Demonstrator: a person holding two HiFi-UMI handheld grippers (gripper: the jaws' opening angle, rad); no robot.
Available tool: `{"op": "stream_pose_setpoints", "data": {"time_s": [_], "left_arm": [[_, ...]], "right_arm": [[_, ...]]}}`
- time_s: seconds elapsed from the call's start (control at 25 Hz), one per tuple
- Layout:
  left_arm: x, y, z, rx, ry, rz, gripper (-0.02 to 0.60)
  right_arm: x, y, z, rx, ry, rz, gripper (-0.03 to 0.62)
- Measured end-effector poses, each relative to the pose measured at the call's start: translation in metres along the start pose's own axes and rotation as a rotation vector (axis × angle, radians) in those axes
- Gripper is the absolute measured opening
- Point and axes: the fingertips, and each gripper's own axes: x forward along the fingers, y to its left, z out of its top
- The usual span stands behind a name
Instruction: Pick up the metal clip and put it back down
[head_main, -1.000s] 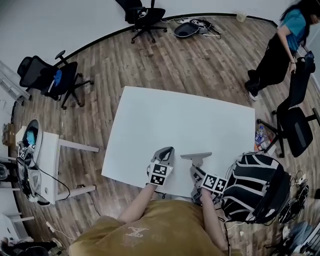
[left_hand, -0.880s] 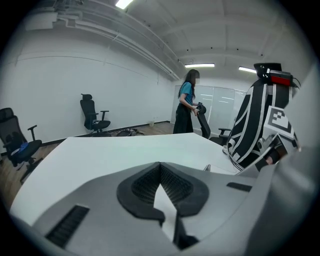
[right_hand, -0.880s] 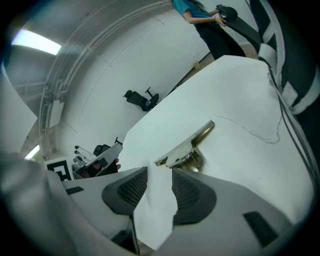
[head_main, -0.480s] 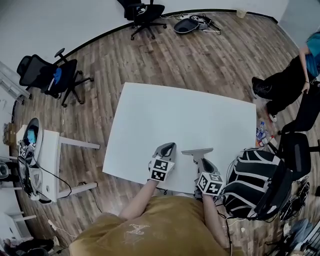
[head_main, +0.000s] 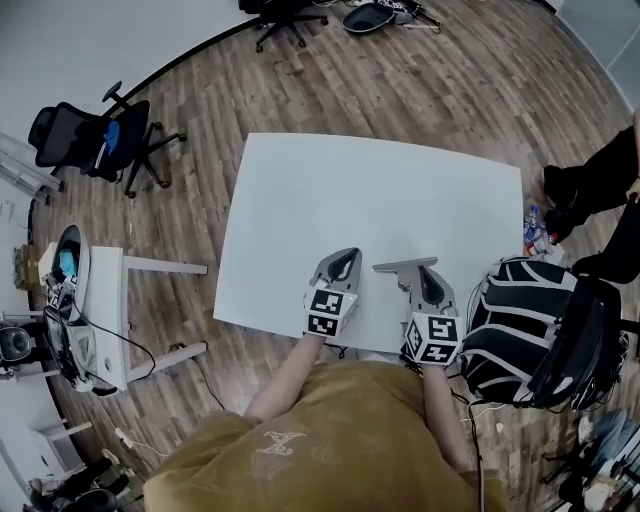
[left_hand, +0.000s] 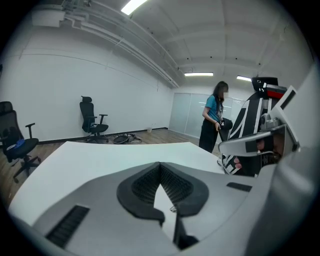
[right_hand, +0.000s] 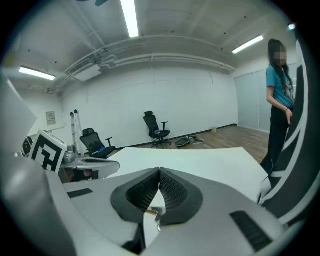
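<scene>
No metal clip shows in any view. Both grippers hang over the near edge of the white table (head_main: 370, 190). My left gripper (head_main: 346, 254) is shut, its grey jaws meeting at the tips (left_hand: 160, 165) with nothing between them. Just to its right, my right gripper (head_main: 405, 266) has just been closing and is now shut, and its jaws (right_hand: 159, 172) also hold nothing. The right gripper (left_hand: 252, 142) shows at the right of the left gripper view. The left gripper (right_hand: 90, 165) shows at the left of the right gripper view.
A black-and-white backpack (head_main: 530, 330) sits by the table's right near corner. A person (left_hand: 212, 122) stands beyond that side. A small white side table (head_main: 95, 300) with clutter stands to the left. Office chairs (head_main: 85, 140) stand on the wood floor farther off.
Both grippers have risen a little, the right one more, and it has rolled so its marker cube faces up. The person at the right has moved mostly out of the head view.
</scene>
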Motion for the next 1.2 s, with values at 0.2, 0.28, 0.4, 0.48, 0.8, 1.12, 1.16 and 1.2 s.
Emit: {"op": "stream_pose_setpoints", "data": {"time_s": [0.2, 0.28, 0.4, 0.48, 0.8, 1.12, 1.16, 1.2], "left_arm": [[-0.014, -0.014, 0.034, 0.011, -0.085, -0.008, 0.006], [-0.016, -0.018, 0.052, 0.019, -0.123, -0.011, 0.005], [-0.023, -0.018, 0.072, 0.024, -0.165, -0.006, 0.006], [-0.028, -0.015, 0.084, 0.025, -0.190, 0.002, 0.006], [-0.041, -0.008, 0.115, 0.041, -0.268, 0.030, 0.006], [-0.047, -0.003, 0.124, 0.050, -0.285, 0.060, 0.006], [-0.047, -0.003, 0.124, 0.053, -0.285, 0.062, 0.006], [-0.047, -0.003, 0.125, 0.055, -0.286, 0.064, 0.005]], "right_arm": [[-0.016, -0.011, 0.039, -0.014, -0.094, -0.028, 0.011], [-0.019, -0.018, 0.055, -0.024, -0.129, -0.042, 0.011], [-0.028, -0.024, 0.075, -0.030, -0.176, -0.058, 0.011], [-0.035, -0.026, 0.087, -0.034, -0.210, -0.068, 0.009], [-0.045, -0.021, 0.107, -0.060, -0.276, -0.073, 0.009], [-0.052, -0.012, 0.120, -0.095, -0.327, -0.085, 0.009], [-0.052, -0.012, 0.121, -0.096, -0.330, -0.086, 0.009], [-0.052, -0.012, 0.122, -0.097, -0.332, -0.085, 0.009]]}}
